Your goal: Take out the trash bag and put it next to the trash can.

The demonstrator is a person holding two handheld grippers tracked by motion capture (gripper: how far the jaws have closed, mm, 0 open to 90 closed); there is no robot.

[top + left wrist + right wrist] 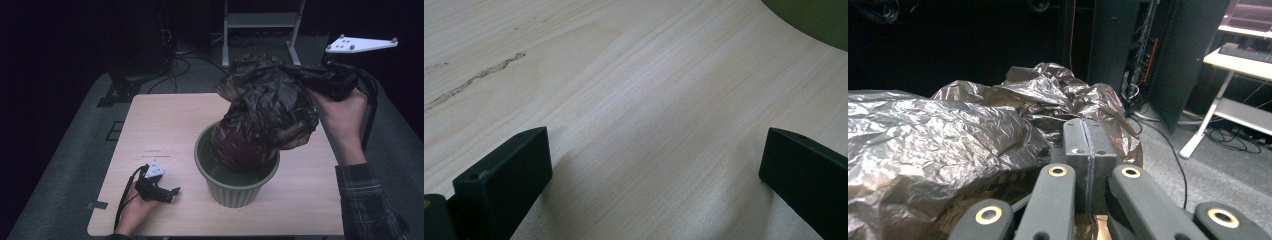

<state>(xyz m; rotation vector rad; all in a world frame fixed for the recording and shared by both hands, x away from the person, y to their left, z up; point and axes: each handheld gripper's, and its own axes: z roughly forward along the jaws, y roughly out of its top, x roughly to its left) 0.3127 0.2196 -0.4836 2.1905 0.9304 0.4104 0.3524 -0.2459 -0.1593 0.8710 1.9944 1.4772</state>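
I see a crumpled dark plastic bag (267, 107) half out of the green ribbed bin (235, 187), its lower end hidden inside, my right gripper (305, 75) clenched on its top edge, pinch visible close-up in right gripper view, my left gripper (167, 192) released, left of bin on table (160, 120).

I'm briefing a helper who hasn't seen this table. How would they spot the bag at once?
On the pale wooden table stands a ribbed green bin. Rising from it, pinched by the right gripper, is the bag: dark, shiny, crinkled plastic, the one soft thing there.
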